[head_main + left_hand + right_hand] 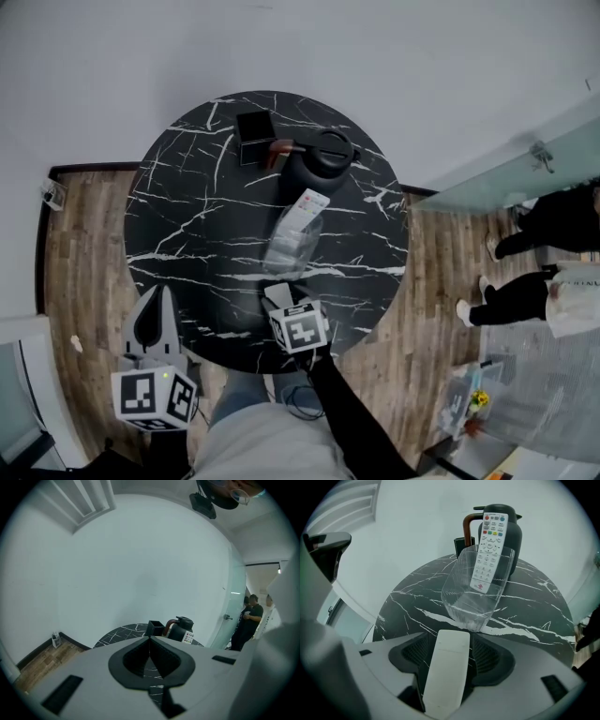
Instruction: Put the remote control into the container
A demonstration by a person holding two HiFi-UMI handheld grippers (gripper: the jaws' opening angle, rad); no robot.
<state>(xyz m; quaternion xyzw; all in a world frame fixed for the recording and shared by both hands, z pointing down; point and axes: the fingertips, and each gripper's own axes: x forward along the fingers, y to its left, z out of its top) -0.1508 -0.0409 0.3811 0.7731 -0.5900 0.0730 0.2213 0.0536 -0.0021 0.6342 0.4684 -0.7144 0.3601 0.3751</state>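
The left gripper [157,305] hangs well to the left of the clear container [461,597], past the edge of the marble table [187,216], with its jaws together and empty. A black box [254,136] stands behind the container, to its left. A remote control [489,550] stands tilted inside the container, buttons facing out. Just in front of the container, the right gripper [449,644] has its jaws apart, and a second white remote [446,677] lies loose between them. A black jug [323,159] stands right behind the container.
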